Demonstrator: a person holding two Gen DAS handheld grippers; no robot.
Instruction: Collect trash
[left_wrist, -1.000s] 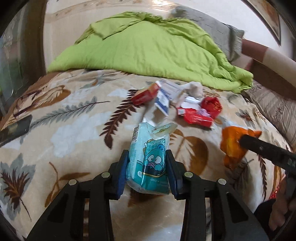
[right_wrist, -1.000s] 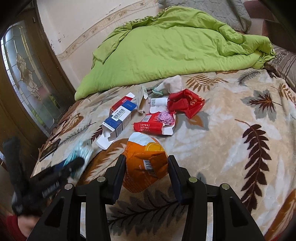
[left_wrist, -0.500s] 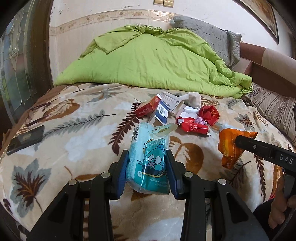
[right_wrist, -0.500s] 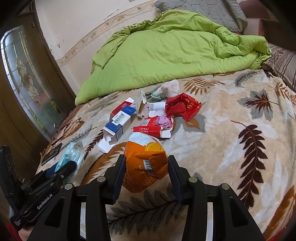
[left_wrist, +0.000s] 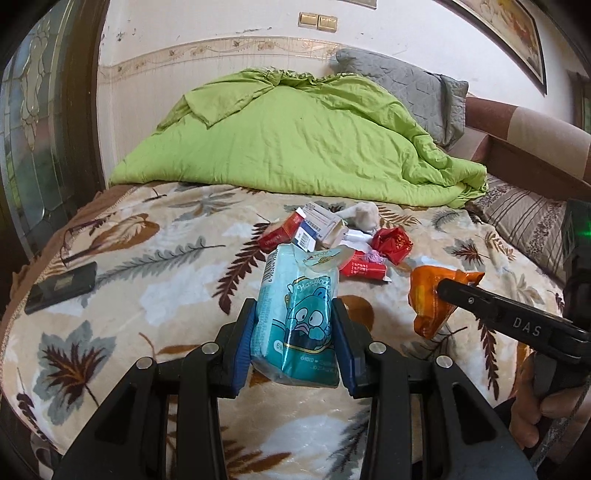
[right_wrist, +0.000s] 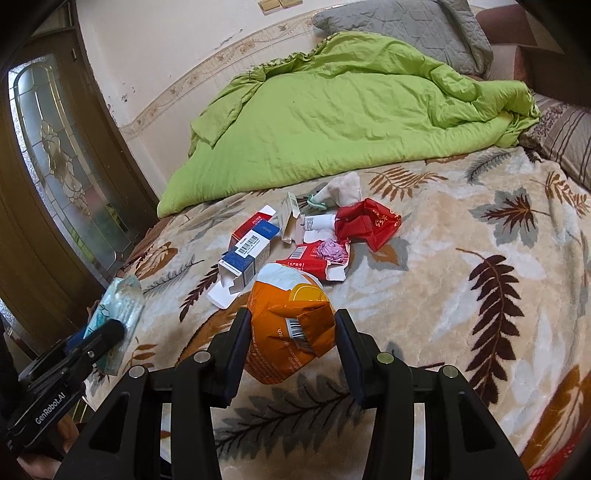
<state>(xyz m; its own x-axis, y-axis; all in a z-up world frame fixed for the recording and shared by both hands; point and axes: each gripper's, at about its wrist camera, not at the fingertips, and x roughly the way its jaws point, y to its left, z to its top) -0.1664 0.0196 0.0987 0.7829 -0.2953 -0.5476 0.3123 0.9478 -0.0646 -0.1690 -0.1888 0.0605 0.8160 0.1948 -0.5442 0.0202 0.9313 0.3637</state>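
**Holding two soft wrappers clear of the bed**

My left gripper (left_wrist: 295, 339) is clamped on the teal cartoon-printed plastic tissue pack (left_wrist: 297, 317); my right gripper (right_wrist: 291, 343) pinches the crumpled orange foil snack bag (right_wrist: 291, 328). Both hang above the leaf-patterned blanket (right_wrist: 461, 266). I judge them light, crushable and slippery: grip mid-body, across the bulk.

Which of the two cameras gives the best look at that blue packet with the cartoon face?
The left wrist view: the blue packet fills its centre, cartoon face showing, clamped in the left gripper. The right wrist view catches it only edge-on at the far left.
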